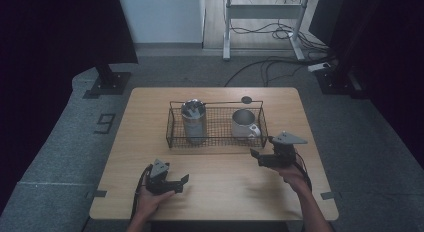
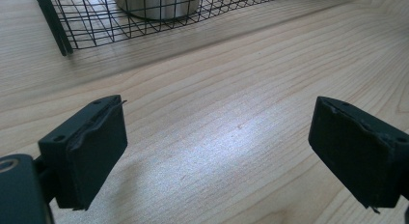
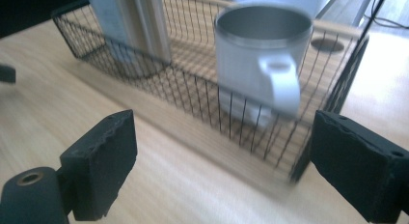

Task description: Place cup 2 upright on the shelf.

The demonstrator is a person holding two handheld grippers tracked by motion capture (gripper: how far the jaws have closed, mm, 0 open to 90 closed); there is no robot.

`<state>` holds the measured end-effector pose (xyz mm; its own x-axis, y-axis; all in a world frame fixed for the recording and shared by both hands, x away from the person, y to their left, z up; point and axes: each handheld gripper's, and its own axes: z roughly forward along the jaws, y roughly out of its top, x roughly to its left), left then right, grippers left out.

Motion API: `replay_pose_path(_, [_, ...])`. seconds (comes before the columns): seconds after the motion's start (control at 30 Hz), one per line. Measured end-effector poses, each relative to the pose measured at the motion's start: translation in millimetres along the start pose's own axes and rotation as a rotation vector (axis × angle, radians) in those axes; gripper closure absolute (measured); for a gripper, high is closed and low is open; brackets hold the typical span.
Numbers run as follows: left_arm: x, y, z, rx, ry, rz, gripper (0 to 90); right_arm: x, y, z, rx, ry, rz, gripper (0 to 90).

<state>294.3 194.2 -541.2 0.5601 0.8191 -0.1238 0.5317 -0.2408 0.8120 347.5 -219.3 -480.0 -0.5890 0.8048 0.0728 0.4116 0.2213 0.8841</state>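
Right gripper [image 1: 264, 158] hangs spread and empty just near of the wire basket [image 1: 172, 123], facing the white mug [image 1: 244, 123] in the basket's right end, handle toward it. Likely step: reach for the mug. Best to clear the near basket wall, come from above, pinch the rim or handle. Left gripper [image 1: 176, 184] is spread, empty, low over the table [image 1: 225, 192]. Steel canister [image 1: 193, 121] stands at basket left.

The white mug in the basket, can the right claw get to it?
Probably yes. The right claw is open, just outside the wire basket, pointing at the white mug. The mug's handle faces it, but the basket wall is between them, so going over the top looks easier.
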Motion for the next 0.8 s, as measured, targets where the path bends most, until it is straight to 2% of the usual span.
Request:
replay_pose_path(0.27, [-1.7,-0.5,2.1,0.010,0.000,0.004,6.5,0.2,-30.9,-6.7,0.015,-0.003,0.031,10.7])
replay_pose_path(0.4, [-1.9,-0.9,2.2,0.010,0.000,0.004,6.5,1.4,-39.3,-8.1,0.008,0.002,0.047,11.2])
replay_pose_path(0.8, [-2.0,-0.9,1.5,0.009,0.001,0.009,6.5,1.4,-57.2,-6.2,0.047,-0.009,0.058,11.9])
